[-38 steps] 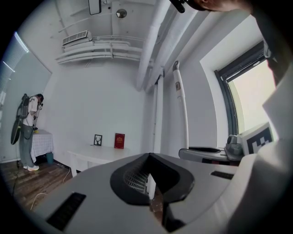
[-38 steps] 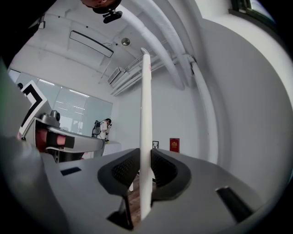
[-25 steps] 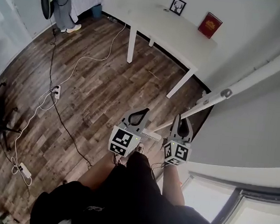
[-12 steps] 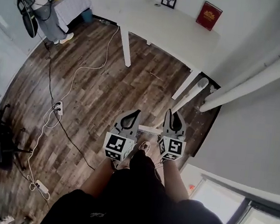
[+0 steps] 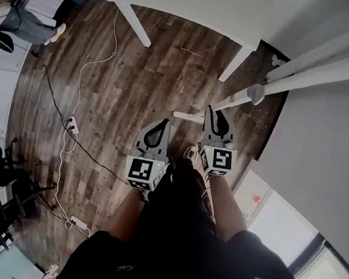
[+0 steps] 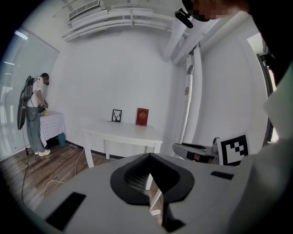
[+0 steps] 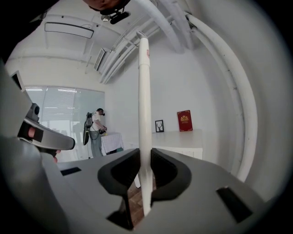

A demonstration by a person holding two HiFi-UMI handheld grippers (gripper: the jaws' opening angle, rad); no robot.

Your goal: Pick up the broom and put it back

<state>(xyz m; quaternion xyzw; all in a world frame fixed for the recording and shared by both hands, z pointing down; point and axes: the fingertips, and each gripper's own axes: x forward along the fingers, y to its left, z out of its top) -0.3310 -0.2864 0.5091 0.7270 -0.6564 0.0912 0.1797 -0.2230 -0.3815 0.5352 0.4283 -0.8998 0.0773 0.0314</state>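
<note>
The broom has a long white handle with a round end cap and a white head low by the floor. My right gripper is shut on the handle. In the right gripper view the handle runs upright between the pads of that gripper. My left gripper hangs beside it at the left, apart from the broom. Its jaws meet at the tips and hold nothing. From the left gripper view the right gripper shows with the handle rising above it.
A white table with a framed picture and red book stands ahead. White pipes run along the right wall. Cables and a power strip lie on the wood floor at the left. A person stands at the far corner.
Both grippers have carried the broom forward toward the table leg and the wall pipes, and lower. The right gripper has kept its grip on the handle; the left stays shut and empty.
</note>
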